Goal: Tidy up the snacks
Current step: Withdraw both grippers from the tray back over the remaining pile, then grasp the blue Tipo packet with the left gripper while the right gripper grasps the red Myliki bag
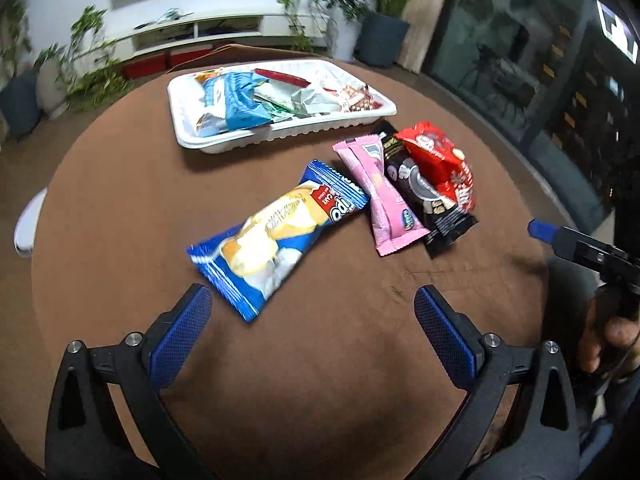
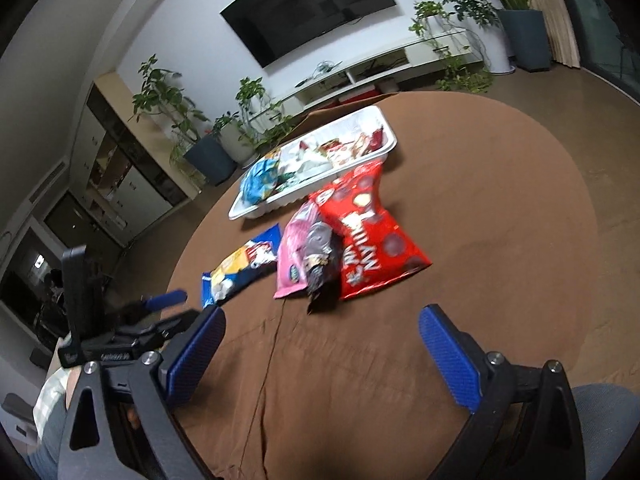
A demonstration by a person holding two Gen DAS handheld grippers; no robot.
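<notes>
Left wrist view: round brown table (image 1: 120, 184), TV wall and plants behind. White tray (image 1: 224, 142) at far side, full of wrappers. Blue cake pack (image 1: 276, 236) lies nearest, long axis diagonal, near end just ahead of left gripper (image 1: 312, 304), wide open, empty. Pink pack (image 1: 384, 196), black pack (image 1: 424, 192), red pack (image 1: 444, 160) overlap side by side beyond, pointing toward tray. Holding hand (image 1: 612, 340) visible here only.

Right wrist view: same table (image 2: 500, 208), blurred. Right gripper (image 2: 320, 324) wide open, empty. Red pack (image 2: 368, 236) seen full-face, touching tray (image 2: 384, 136).
</notes>
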